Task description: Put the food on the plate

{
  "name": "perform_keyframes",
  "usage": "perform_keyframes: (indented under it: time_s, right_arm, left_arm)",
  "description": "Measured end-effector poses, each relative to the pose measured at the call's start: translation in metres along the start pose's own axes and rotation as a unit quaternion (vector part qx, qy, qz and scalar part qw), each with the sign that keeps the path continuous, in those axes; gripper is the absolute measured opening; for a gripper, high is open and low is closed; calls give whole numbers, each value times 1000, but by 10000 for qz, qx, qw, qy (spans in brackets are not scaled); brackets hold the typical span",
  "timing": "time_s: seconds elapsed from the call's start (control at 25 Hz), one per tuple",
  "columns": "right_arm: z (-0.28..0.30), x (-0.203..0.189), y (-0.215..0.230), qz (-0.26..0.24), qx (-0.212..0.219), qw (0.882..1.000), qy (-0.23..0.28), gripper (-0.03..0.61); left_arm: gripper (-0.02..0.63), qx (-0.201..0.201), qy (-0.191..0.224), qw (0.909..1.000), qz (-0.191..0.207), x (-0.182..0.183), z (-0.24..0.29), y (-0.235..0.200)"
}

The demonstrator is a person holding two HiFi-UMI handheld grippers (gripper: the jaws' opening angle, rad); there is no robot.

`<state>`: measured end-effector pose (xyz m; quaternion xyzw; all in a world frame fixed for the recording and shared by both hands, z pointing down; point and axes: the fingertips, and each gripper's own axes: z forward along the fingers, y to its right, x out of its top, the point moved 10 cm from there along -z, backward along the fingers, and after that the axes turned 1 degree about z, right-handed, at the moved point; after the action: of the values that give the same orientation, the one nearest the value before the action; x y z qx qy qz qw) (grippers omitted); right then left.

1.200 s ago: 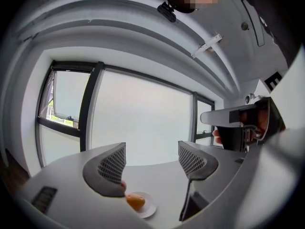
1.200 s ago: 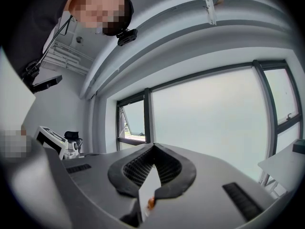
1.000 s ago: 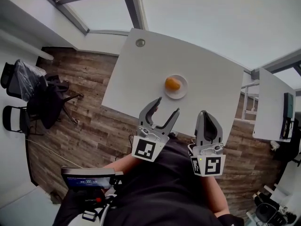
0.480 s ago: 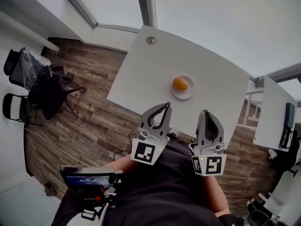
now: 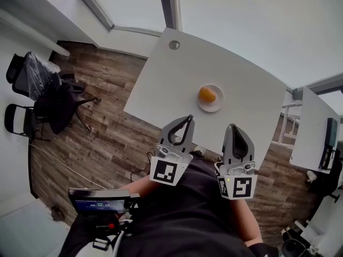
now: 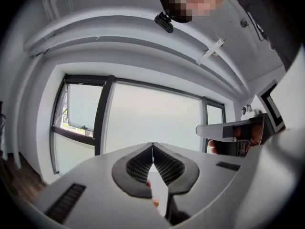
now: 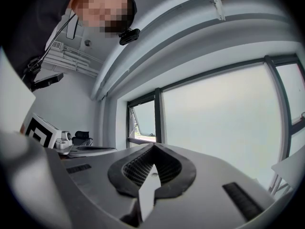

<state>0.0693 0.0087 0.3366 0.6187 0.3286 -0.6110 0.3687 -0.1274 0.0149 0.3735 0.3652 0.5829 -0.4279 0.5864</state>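
Note:
An orange piece of food [image 5: 207, 94] lies on a small white plate [image 5: 217, 106] near the front right of the white table [image 5: 171, 84]. Both grippers hover side by side at the table's near edge, short of the plate, pointing level toward it. My left gripper [image 5: 188, 118] is shut with nothing between its jaws; in the left gripper view its tips [image 6: 152, 144] meet. My right gripper [image 5: 233, 127] is also shut and empty, and its tips [image 7: 153, 145] touch in the right gripper view.
A round grommet [image 5: 174, 44] sits at the table's far corner. Black chairs [image 5: 43, 98] stand on the wooden floor to the left. A second white table [image 5: 313, 127] stands at the right. Large windows face the grippers.
The left gripper's jaws, open a second ago, have shut on nothing. The right gripper stays shut. The head view has shifted slightly, so the table sits a little further right.

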Motion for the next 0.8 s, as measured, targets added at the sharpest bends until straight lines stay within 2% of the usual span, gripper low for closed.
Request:
perform_keyframes:
  time_s: [0.48, 0.8]
  right_arm:
    - [-9, 1, 5, 25, -137, 9999, -23, -3]
    - [-21, 0, 24, 86, -119, 9999, 26, -3]
  left_arm:
    - [6, 14, 8, 10000, 98, 2, 1, 8]
    - [6, 71, -59, 9999, 108, 2, 7, 29]
